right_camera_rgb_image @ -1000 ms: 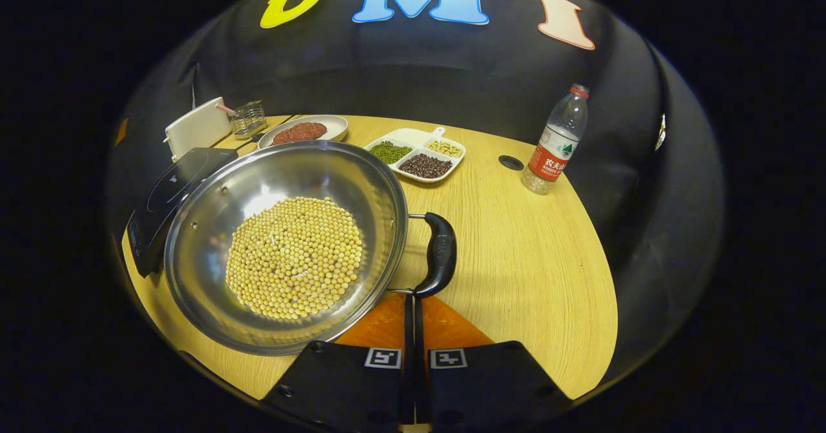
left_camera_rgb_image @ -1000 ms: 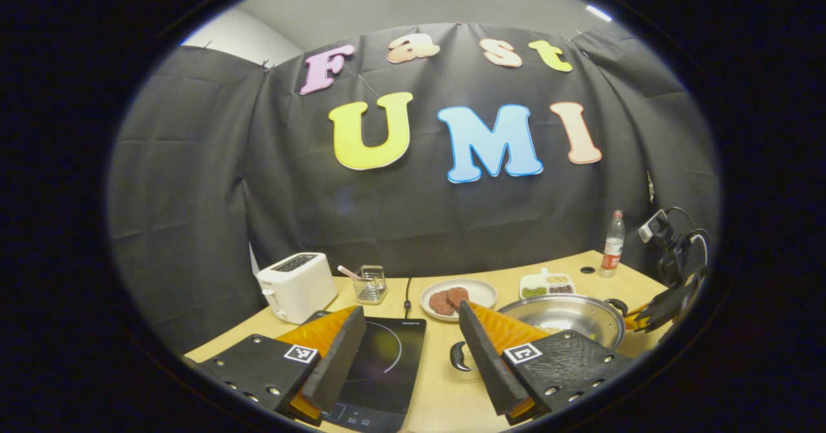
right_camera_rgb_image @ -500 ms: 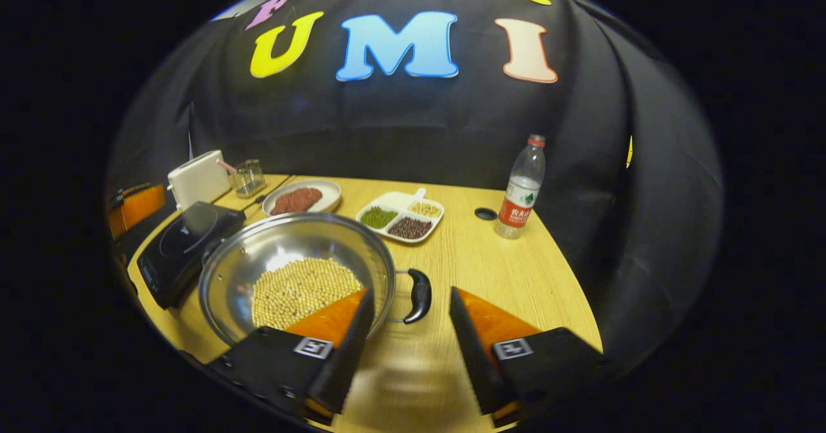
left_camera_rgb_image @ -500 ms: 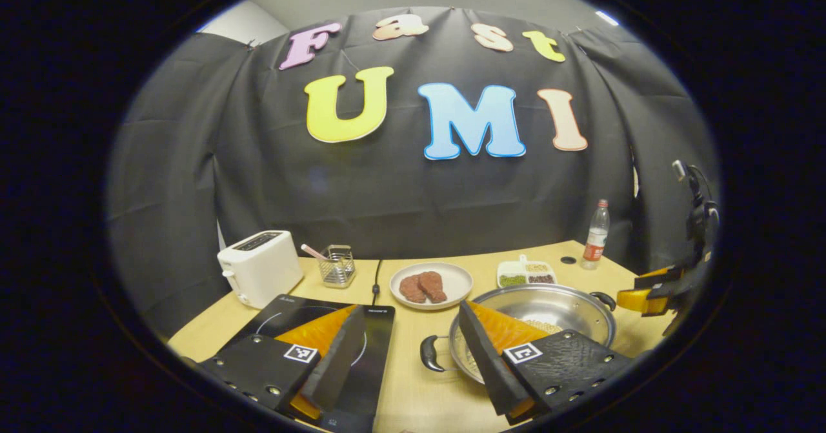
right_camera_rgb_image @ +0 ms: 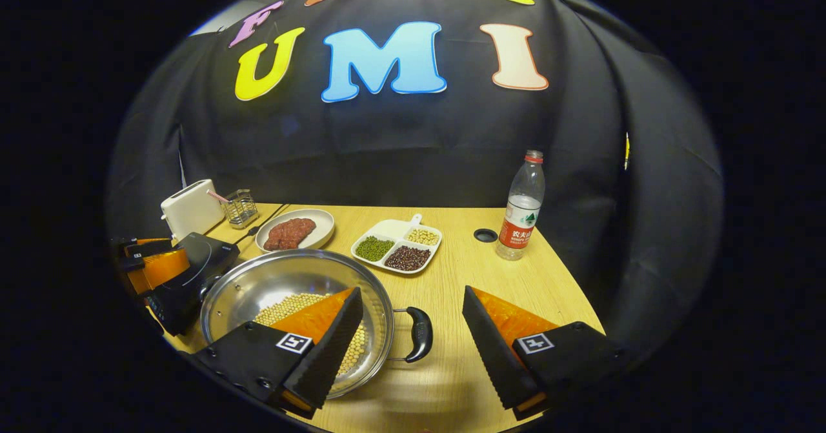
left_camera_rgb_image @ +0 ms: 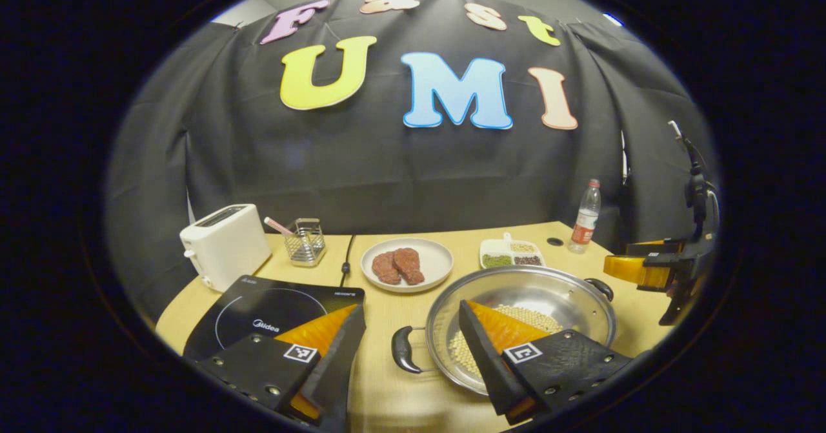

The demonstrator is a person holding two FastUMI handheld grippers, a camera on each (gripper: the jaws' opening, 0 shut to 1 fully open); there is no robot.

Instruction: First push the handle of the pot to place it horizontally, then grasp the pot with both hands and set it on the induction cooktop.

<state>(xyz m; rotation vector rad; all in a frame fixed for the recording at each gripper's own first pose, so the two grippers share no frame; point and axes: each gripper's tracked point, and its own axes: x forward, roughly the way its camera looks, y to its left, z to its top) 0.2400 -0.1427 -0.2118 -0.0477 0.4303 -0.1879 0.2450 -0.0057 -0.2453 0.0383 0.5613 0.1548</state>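
Jaws on left gripper point(left_camera_rgb_image: 408, 330) and right gripper point(right_camera_rgb_image: 413, 320) gape, empty | between each: curved black loop handle point(left_camera_rgb_image: 404, 349) of bean-filled steel pot point(right_camera_rgb_image: 258, 291) | heavy, slick, spillable; grip both handles.

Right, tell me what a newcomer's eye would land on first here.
The big steel pot of pale beans, sitting at the table's near edge beside the black induction cooktop. Next, the two grippers' open jaws, each pair framing one of the pot's black handles. Behind sit a plate of red meat patties and a white toaster.
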